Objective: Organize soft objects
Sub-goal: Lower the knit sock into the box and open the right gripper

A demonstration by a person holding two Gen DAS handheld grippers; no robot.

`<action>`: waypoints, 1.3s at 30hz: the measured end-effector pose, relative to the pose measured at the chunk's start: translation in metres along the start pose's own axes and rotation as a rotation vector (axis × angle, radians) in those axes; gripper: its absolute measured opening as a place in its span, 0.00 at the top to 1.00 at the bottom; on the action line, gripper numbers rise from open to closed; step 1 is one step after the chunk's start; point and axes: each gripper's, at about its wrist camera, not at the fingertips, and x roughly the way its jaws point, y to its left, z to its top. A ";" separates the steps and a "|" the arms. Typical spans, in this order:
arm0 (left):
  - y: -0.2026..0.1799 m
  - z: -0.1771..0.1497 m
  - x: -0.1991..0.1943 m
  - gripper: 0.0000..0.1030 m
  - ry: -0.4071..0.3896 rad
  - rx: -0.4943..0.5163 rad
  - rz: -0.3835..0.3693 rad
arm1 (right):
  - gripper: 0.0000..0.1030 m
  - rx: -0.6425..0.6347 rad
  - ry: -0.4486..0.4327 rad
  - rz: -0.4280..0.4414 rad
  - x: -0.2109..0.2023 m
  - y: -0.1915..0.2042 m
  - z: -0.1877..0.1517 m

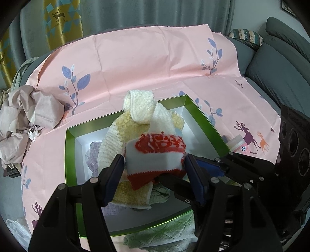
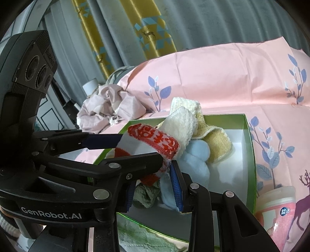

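Left gripper (image 1: 155, 160) nearest the lens, angled down over box (image 1: 203, 116). Jaws about half spread, red-white cloth (image 1: 155, 155) filling the gap, both blue pads (image 1: 114, 180) against its sides. Cloth held above the box interior, clear of the floor.

Right gripper (image 2: 153, 174) entering from the right, crossing under the left one. Jaws narrow; red hem, green rag (image 2: 145, 193) and blue cloth (image 2: 197, 153) crowded between the pads. Grip not determinable.

Under the box's near edge: green towel (image 1: 164, 232).

Inside the box: yellow towel (image 1: 116, 131) and cream towel (image 1: 139, 108), heaped above the rim.

Box resting on pink sheet (image 1: 145, 58). Just right of the box: pink container (image 2: 275, 213). Far left: crumpled fabric (image 1: 29, 108). Behind: sofa (image 1: 271, 64) and curtain (image 1: 116, 13).
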 end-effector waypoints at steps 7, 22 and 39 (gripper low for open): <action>-0.001 -0.001 -0.002 0.35 -0.002 0.005 0.018 | 0.66 -0.001 0.002 -0.001 0.000 -0.001 0.001; 0.010 -0.005 -0.013 0.11 -0.010 -0.026 0.088 | 0.46 -0.005 0.013 -0.090 -0.010 0.000 -0.001; 0.027 -0.021 -0.044 0.03 -0.041 -0.123 0.100 | 0.25 0.013 -0.043 -0.196 -0.049 0.005 0.000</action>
